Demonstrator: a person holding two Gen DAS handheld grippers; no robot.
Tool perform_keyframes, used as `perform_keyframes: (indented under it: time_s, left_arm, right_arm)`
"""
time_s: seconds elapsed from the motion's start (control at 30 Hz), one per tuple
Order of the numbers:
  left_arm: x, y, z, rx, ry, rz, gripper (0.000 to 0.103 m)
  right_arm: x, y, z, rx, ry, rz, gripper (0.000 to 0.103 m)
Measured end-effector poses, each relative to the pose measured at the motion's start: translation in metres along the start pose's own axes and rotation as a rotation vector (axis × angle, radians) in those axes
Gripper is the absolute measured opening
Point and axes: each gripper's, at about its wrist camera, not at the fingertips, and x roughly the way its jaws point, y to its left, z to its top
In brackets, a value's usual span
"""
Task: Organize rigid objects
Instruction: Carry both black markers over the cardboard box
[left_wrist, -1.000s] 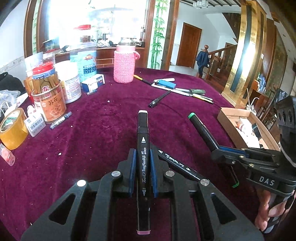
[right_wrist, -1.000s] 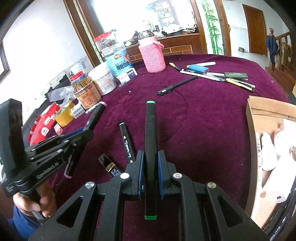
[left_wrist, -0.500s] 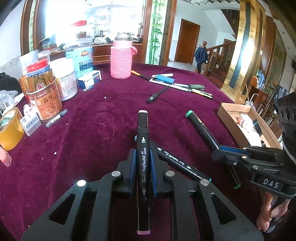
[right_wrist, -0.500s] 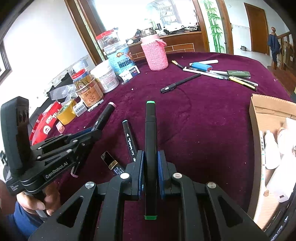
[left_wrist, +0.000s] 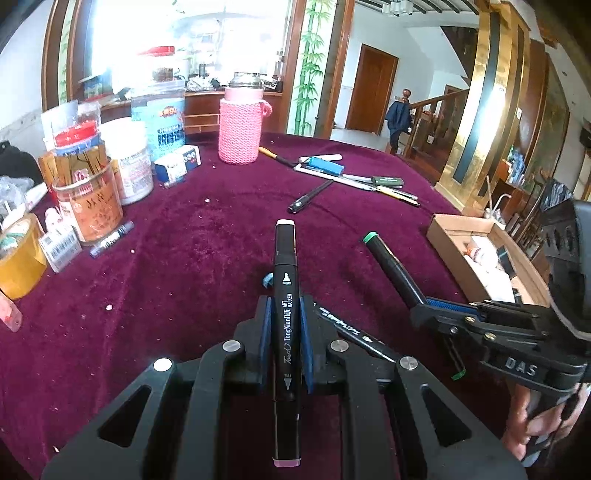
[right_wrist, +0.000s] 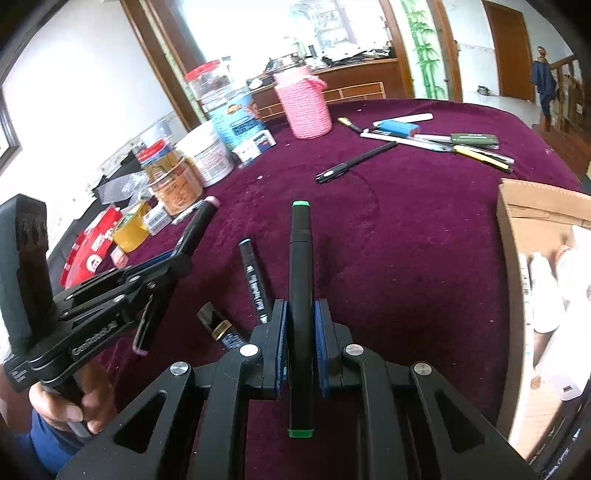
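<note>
My left gripper (left_wrist: 283, 306) is shut on a black marker with pink ends (left_wrist: 284, 266), which points away over the maroon tablecloth (left_wrist: 184, 277). In the right wrist view, my right gripper (right_wrist: 301, 310) is shut on a black marker with green ends (right_wrist: 301, 251). Each gripper also shows in the other's view: the right gripper (left_wrist: 424, 310) with the green-ended marker (left_wrist: 391, 262), and the left gripper (right_wrist: 181, 258) with the pink-ended marker (right_wrist: 201, 218). Between them a blue-tipped marker (right_wrist: 255, 280) lies on the cloth beside a short black tube with a gold band (right_wrist: 218, 325).
An open cardboard box (right_wrist: 506, 258) holding small bottles sits at the right. Jars and tins (left_wrist: 92, 206), a yellow tape roll (left_wrist: 18, 258) and a pink knitted bottle (left_wrist: 240, 125) crowd the left and back. A black pen (left_wrist: 310, 195) and several pens (left_wrist: 354, 177) lie farther back.
</note>
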Motion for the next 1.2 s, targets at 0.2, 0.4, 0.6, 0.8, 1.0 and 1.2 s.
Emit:
perform_keyframes:
  time_s: [0.2, 0.4, 0.6, 0.8, 1.0, 1.2]
  left_arm:
    - [-0.004, -0.008, 0.000, -0.011, 0.012, -0.044, 0.012]
    - [-0.027, -0.035, 0.005, 0.007, 0.013, -0.109, 0.012]
    - [-0.038, -0.088, 0.012, 0.029, 0.027, -0.214, 0.012]
    - [-0.024, -0.159, 0.010, 0.055, 0.104, -0.324, 0.012]
    - [-0.002, -0.214, 0.004, 0.072, 0.172, -0.380, 0.012]
    - [0.020, -0.234, -0.012, 0.090, 0.225, -0.358, 0.012]
  right_arm:
    - [-0.021, -0.016, 0.007, 0.108, -0.041, 0.020, 0.012]
    - [-0.083, -0.026, -0.009, 0.147, -0.142, -0.004, 0.013]
    - [-0.132, -0.060, -0.028, 0.216, -0.219, -0.071, 0.013]
    - [-0.161, -0.107, -0.045, 0.311, -0.272, -0.143, 0.013]
    - [-0.164, -0.140, -0.057, 0.369, -0.251, -0.222, 0.013]
    - [-0.154, -0.155, -0.068, 0.384, -0.192, -0.249, 0.013]
